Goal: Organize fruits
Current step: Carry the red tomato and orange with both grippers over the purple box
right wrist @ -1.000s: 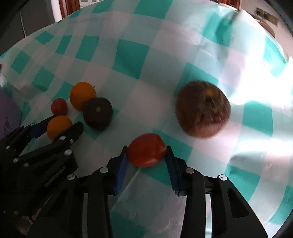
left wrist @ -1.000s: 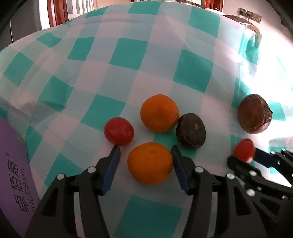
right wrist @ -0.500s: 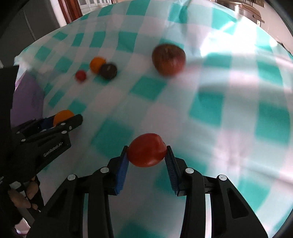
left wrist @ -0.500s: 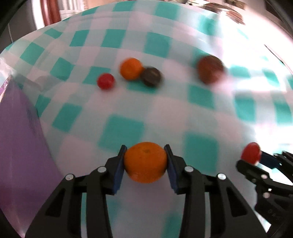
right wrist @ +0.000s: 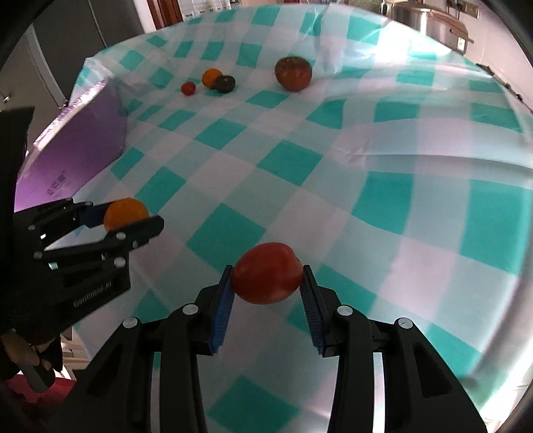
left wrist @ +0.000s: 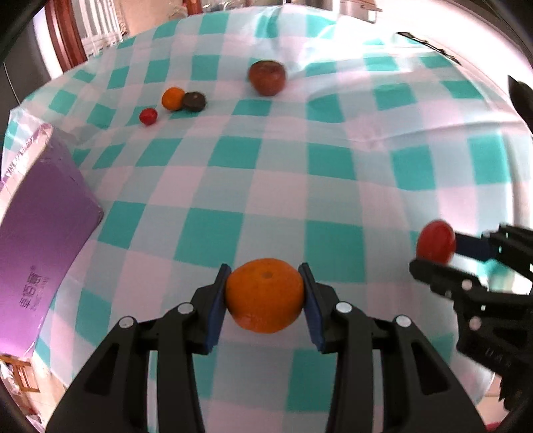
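My left gripper (left wrist: 265, 294) is shut on an orange (left wrist: 265, 295) and holds it above the checked cloth, near its front edge. My right gripper (right wrist: 266, 286) is shut on a red tomato (right wrist: 266, 273), also held above the cloth. Each gripper shows in the other's view: the right one with its tomato (left wrist: 435, 242), the left one with its orange (right wrist: 126, 214). Far back on the cloth lie a small red tomato (left wrist: 148, 116), a second orange (left wrist: 173, 98), a dark passion fruit (left wrist: 194, 101) touching that orange, and a larger brown-red fruit (left wrist: 267, 77).
A purple box (left wrist: 36, 239) lies on the table's left side, also in the right wrist view (right wrist: 76, 153). A teal and white checked cloth (left wrist: 299, 186) covers the table. A metal pot (right wrist: 429, 20) stands at the far right.
Both grippers have pulled back and up from the fruit group with their fruits. The left gripper closed on the orange a second ago. The remaining fruits now look far away.
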`<state>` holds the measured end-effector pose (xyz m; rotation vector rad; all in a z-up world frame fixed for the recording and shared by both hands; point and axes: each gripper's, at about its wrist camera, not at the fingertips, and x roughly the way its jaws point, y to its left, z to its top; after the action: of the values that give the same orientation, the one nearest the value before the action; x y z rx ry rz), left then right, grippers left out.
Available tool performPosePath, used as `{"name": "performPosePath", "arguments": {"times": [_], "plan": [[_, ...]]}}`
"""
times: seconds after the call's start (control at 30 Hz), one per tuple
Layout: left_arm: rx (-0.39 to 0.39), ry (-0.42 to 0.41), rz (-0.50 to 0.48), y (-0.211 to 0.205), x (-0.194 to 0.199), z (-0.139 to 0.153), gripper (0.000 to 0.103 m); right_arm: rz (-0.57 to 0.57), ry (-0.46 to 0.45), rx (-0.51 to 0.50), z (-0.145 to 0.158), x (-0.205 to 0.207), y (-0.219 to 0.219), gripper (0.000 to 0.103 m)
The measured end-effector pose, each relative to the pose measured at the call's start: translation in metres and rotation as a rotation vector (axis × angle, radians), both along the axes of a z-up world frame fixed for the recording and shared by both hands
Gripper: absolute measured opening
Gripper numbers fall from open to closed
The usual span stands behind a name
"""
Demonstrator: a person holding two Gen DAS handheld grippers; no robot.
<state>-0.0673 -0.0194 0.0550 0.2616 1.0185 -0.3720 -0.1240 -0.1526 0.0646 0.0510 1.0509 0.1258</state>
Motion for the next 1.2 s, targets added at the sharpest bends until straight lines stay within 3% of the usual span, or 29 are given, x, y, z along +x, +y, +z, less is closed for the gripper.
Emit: {"name": "performPosePath", "arguments": {"times": [0.3, 0.5, 0.7, 0.9, 1.03, 1.2], "plan": [[0.022, -0.085, -0.051, -0.003, -0.032, 0.036, 0.042, 0.008, -0.071, 0.017, 0.031, -0.027, -0.007, 0.039], [0.021, -0.109, -0.062, 0.009, -0.033, 0.047, 0.042, 0.017, -0.095, 0.02, 0.041, -0.021, 0.003, 0.039], [-0.01, -0.158, -0.049, 0.046, -0.026, 0.071, 0.042, 0.053, -0.107, 0.053, 0.049, 0.006, 0.033, 0.039], [-0.038, -0.221, -0.002, 0.11, 0.001, 0.102, 0.042, 0.102, -0.132, 0.115, 0.069, 0.055, 0.092, 0.039], [-0.066, -0.253, 0.092, 0.176, 0.04, 0.125, 0.042, 0.177, -0.164, 0.157, 0.092, 0.1, 0.148, 0.039], [-0.063, -0.213, 0.247, 0.263, 0.097, 0.132, 0.042, 0.269, -0.162, 0.195, 0.107, 0.16, 0.22, 0.04]]}}
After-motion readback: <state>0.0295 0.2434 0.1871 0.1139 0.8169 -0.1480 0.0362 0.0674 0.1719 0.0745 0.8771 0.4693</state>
